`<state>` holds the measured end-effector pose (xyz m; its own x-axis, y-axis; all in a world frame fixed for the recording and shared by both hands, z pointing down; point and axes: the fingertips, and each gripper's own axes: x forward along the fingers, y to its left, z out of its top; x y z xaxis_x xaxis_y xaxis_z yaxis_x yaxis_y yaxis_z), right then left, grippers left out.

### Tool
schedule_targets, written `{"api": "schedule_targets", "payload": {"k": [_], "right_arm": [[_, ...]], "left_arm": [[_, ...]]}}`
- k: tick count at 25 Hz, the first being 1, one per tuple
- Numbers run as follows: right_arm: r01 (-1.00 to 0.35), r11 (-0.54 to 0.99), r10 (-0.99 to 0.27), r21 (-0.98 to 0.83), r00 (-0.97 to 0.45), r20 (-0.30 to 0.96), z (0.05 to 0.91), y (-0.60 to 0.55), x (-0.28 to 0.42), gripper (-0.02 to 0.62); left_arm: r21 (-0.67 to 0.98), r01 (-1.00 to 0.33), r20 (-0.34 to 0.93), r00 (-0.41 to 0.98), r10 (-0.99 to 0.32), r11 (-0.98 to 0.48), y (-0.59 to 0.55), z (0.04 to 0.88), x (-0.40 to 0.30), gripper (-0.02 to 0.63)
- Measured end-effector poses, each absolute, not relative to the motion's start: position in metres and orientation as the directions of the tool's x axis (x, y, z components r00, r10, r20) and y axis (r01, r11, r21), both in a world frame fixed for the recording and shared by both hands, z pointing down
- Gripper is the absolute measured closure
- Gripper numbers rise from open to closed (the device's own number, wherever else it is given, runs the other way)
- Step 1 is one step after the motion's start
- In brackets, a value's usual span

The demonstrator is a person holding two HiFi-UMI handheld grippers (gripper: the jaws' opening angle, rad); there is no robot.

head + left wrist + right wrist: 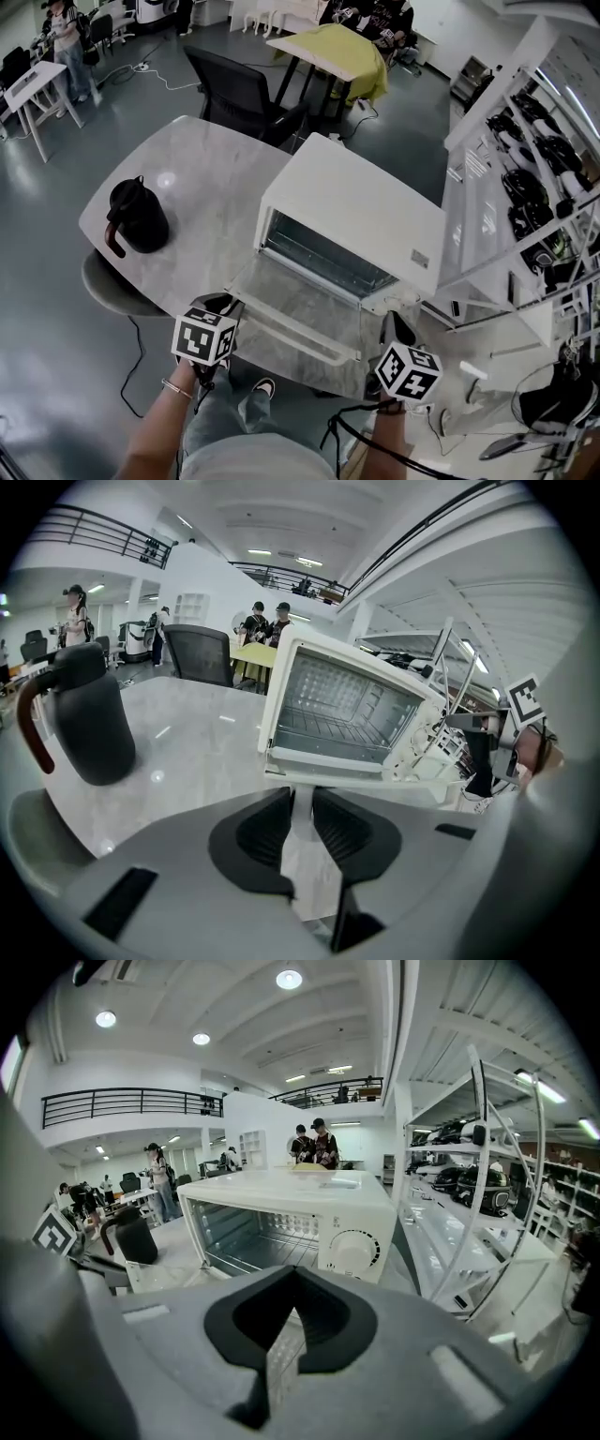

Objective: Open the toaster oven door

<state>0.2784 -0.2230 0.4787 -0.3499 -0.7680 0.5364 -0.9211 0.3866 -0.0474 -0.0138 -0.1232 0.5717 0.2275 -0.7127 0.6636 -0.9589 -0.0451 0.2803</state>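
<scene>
The white toaster oven [356, 211] stands on the marble table [202, 183] with its glass door [300, 300] swung down flat toward me, the wire rack inside exposed. Along the door's front edge runs the white handle [305, 337]. My left gripper [228, 305] is at the handle's left end; in the left gripper view a white piece of the handle [300, 822] sits pinched between its jaws [302, 799]. My right gripper [389, 323] hangs by the door's right corner, jaws [292, 1302] together with nothing held, facing the oven's dial [354, 1251].
A black carafe [138, 216] with a dark red handle stands on the table's left part. A black office chair [239, 94] is behind the table. A white shelf rack [525, 187] with gear stands close on the right. People stand far back in the room.
</scene>
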Motion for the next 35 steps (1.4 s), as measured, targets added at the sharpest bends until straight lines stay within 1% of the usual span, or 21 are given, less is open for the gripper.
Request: {"api": "schedule_targets", "payload": {"k": [15, 35], "right_arm": [[-0.900, 0.435, -0.728, -0.038, -0.376, 0.573, 0.495, -0.225, 0.254, 0.591], [-0.888, 0.455, -0.670, -0.065, -0.390, 0.632, 0.535, -0.226, 0.234, 0.591]], "left_arm": [[0.296, -0.955, 0.693, 0.237, -0.681, -0.031, -0.107, 0.598, -0.012, 0.531], [0.301, -0.954, 0.738, 0.236, -0.632, -0.004, -0.091, 0.636, -0.011, 0.531]]}}
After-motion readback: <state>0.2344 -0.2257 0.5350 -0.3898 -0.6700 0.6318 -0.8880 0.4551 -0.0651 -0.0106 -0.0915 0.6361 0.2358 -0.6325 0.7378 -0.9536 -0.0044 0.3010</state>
